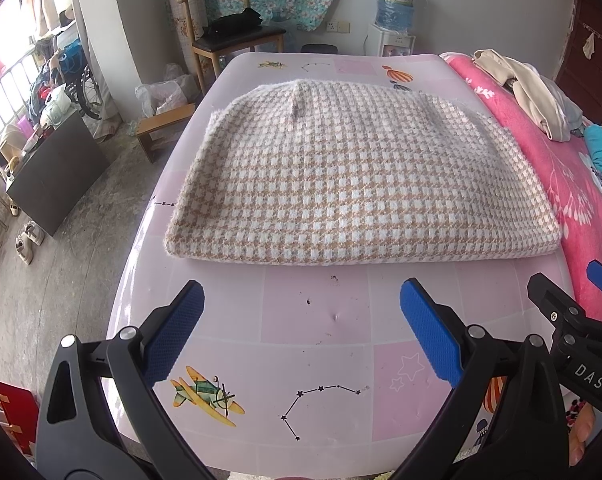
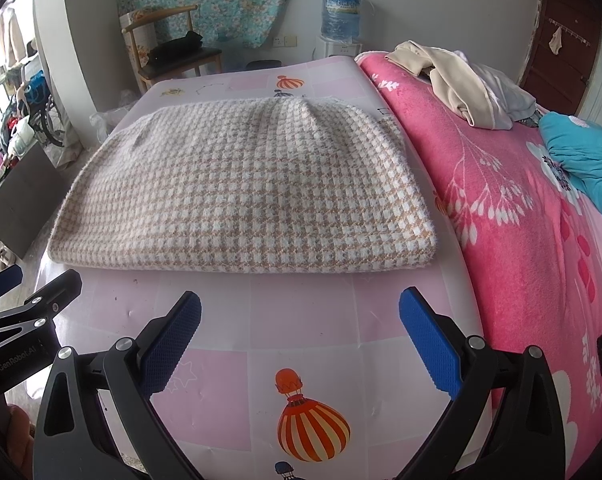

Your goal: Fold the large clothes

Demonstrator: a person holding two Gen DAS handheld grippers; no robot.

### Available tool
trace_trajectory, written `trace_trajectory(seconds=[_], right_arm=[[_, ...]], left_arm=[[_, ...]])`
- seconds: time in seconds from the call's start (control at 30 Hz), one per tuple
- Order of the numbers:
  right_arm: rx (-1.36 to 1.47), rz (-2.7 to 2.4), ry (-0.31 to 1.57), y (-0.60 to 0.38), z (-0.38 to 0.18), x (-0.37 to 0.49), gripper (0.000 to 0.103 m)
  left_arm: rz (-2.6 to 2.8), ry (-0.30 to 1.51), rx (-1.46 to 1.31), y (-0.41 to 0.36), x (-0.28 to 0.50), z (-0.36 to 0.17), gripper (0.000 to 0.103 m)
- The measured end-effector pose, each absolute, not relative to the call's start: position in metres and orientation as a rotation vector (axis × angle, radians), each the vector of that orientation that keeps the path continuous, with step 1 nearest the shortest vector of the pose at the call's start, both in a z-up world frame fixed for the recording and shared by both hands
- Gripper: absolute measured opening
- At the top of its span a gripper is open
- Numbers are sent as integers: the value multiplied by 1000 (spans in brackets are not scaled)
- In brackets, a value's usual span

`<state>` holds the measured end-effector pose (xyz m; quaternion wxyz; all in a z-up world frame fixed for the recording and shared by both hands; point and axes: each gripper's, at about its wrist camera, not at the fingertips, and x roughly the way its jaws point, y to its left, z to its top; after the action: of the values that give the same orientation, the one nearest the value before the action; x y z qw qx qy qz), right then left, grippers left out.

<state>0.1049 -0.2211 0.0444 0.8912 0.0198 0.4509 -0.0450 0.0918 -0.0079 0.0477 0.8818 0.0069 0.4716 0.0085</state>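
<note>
— Fuzzy knit, tan and white houndstooth: that's the folded garment [image 1: 357, 176], lying flat just ahead of both pairs of tongs, its thick doubled edge turned toward them.

— Are the tongs holding any of it?

— No. The left tongs [image 1: 301, 330] stand wide apart over bare table, short of the cloth, and the right tongs [image 2: 300, 334] likewise, spread and empty. The two sit side by side; each camera catches the other tool at its edge.

— Why would they hang back like that?

— My guess: the piece looks squared into a neat rectangle, layers stacked, so either the fold is finished or one more halving is being lined up. The near edge faces the tongs, which would make it the easy place to pinch.

— And what's under it?

— A table [image 1: 317, 316] covered in a pale pink patchwork sheet printed with a little aeroplane [image 1: 207, 400], constellations and a striped balloon [image 2: 313, 426]. It shows a few dark specks and small dents.

— Beyond?

— To the right of the tongs, touching the table's side, a bed with a bright pink floral blanket [image 2: 513, 216], with beige clothes [image 2: 453, 76] and something turquoise heaped on it. Far ahead, a wooden chair [image 1: 237, 36], a water dispenser [image 1: 395, 16] and a floral cloth on the wall. Left, a concrete floor and cluttered window racks.
</note>
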Motion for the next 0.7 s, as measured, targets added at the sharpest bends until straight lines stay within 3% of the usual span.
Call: trace_trajectory(seconds=[0.7], right_arm=[[41,-104,940,-221,44,103,97]], left_arm=[[18,984,13,-8,92,50,95]])
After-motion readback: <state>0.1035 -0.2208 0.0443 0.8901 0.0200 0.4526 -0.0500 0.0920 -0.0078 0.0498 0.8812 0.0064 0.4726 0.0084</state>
